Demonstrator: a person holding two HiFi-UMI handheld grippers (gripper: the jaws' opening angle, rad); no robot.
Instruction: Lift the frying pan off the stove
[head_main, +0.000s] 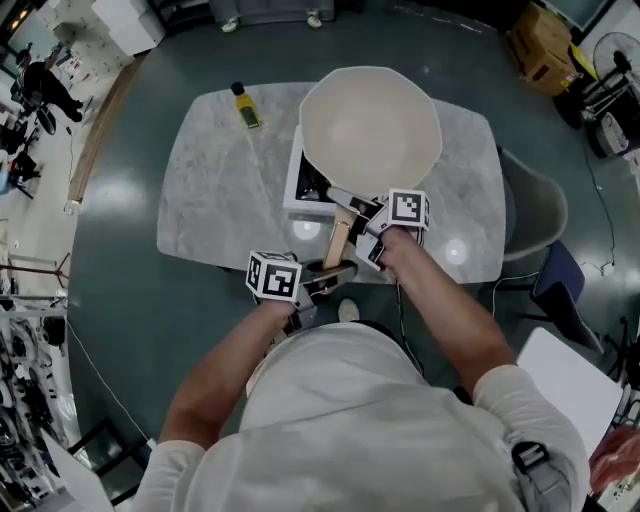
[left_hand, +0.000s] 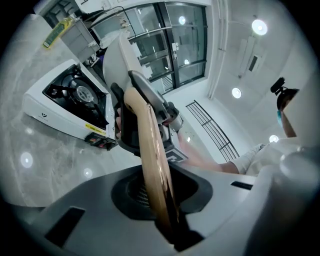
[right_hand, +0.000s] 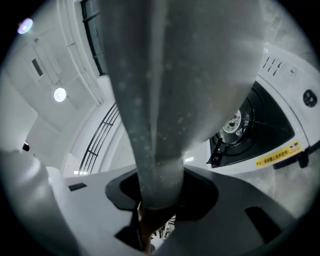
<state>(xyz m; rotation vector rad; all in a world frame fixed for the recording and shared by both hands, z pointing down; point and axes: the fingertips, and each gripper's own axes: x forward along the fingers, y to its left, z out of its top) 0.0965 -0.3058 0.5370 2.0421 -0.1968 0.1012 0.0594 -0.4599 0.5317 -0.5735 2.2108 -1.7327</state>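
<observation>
Handle (head_main: 337, 240) gripped: left gripper (head_main: 328, 274) fingers at 6 o'clock end, right gripper (head_main: 360, 226) fingers at neck. Raise frying pan (head_main: 370, 130) level (bowl-heavy).

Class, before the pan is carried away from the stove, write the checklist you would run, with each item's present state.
1. Grip of left tongs on wooden handle: ok.
2. Grip of right tongs on grey neck: ok.
3. The pan clear of the burner: ok.
4. The pan empty: ok.
5. The bottle apart from the pan: ok.
6. The pan level: cannot tell.
</observation>
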